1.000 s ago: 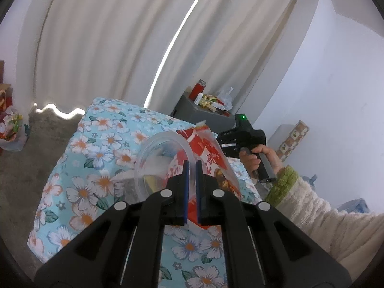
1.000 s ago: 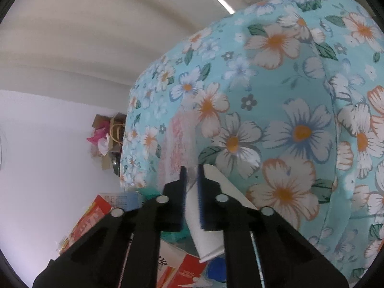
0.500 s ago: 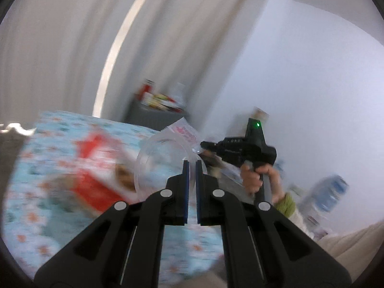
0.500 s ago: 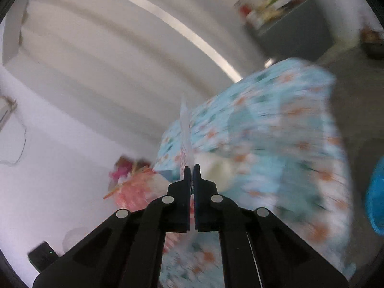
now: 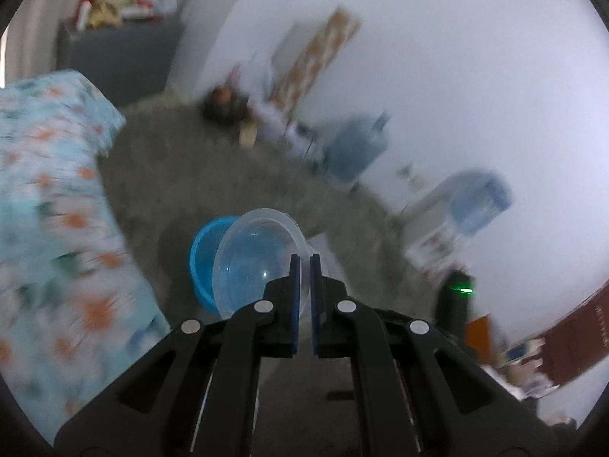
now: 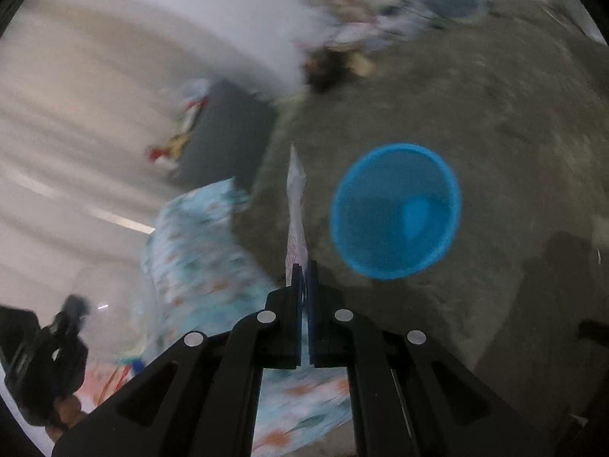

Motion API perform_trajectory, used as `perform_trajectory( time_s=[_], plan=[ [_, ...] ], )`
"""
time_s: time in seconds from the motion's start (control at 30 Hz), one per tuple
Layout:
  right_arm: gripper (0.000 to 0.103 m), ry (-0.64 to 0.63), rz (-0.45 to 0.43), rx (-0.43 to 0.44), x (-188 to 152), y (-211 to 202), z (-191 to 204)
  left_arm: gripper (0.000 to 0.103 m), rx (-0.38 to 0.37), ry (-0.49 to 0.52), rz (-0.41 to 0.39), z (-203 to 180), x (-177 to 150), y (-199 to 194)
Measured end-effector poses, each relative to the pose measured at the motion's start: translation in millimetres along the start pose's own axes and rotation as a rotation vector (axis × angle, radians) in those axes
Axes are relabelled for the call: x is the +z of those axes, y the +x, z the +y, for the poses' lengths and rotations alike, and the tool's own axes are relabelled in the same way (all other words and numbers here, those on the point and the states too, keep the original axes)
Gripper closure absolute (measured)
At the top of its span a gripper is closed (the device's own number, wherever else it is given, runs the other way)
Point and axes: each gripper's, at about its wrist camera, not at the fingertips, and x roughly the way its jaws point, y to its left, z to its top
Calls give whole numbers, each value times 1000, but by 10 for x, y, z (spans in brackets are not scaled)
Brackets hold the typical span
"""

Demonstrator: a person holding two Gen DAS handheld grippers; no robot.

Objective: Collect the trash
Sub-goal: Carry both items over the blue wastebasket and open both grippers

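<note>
My left gripper (image 5: 303, 258) is shut on the rim of a clear plastic bowl (image 5: 253, 259), which juts out to the left of the fingers. Behind the bowl a blue bin (image 5: 203, 255) stands on the grey floor. My right gripper (image 6: 304, 264) is shut on a thin white wrapper (image 6: 296, 213) that sticks up edge-on from its pads. The same blue bin (image 6: 396, 211), open and seen from above, lies to the right of the wrapper. The left gripper with the bowl (image 6: 102, 327) shows blurred at the lower left of the right wrist view.
A table with a floral blue cloth (image 5: 49, 205) stands to the left of the bin. A dark cabinet (image 5: 114, 57) with clutter on top is beyond it. Large water jugs (image 5: 357, 148) and boxes line the white wall. Grey carpet (image 6: 495, 114) surrounds the bin.
Both grippers have swung away from the floral table toward the floor and the blue bin. The left keeps the clear bowl; the right has closed on the white wrapper and carried it along.
</note>
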Motion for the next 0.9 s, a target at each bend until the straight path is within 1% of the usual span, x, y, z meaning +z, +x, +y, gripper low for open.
perform_trajectory(
  time_s=[0.03,0.07,0.1,0.2,0.27,0.33,0.37,0.4,0.43,0.47,0.5,0.53,0.6,0.67,0.73,0.83,0.9],
  plan=[
    [100,26,0,-19,79,120,-141,100,11,-3,36,2,31,219],
    [100,46,5,-29,140,222,-226,100,28,-13,85,49,89,538],
    [100,68,23,-28,200,388,-330,100,37,-22,120,91,133,785],
    [100,103,52,-60,304,748,-582,100,77,-55,206,272,232,1434],
    [100,111,82,-73,406,1029,-664,100,117,-54,243,344,292,1784],
    [98,130,89,-104,490,1275,-769,100,164,-48,261,380,328,2107],
    [98,129,90,-112,550,1369,-811,99,169,-50,266,426,367,2204],
    [96,128,108,-135,574,1471,-868,90,169,-60,273,485,390,2323],
    [90,135,121,-156,588,1531,-914,80,173,-74,283,519,403,2429],
    [80,150,131,-178,585,1589,-985,61,183,-72,286,535,421,2469],
    [72,163,134,-191,588,1634,-1018,55,198,-56,283,546,409,2491],
    [63,181,132,-208,582,1644,-1082,54,212,-37,278,521,415,2531],
    [62,195,120,-214,567,1599,-1168,49,208,-21,280,457,423,2560],
    [58,201,109,-204,513,1512,-1209,49,189,-25,265,427,428,2505],
    [57,199,96,-201,487,1418,-1208,46,185,-16,248,361,428,2406],
    [56,209,62,-178,422,1181,-1157,45,157,-12,215,221,439,2185],
    [55,198,38,-174,416,1057,-1085,42,129,3,183,93,436,1958]
  ],
)
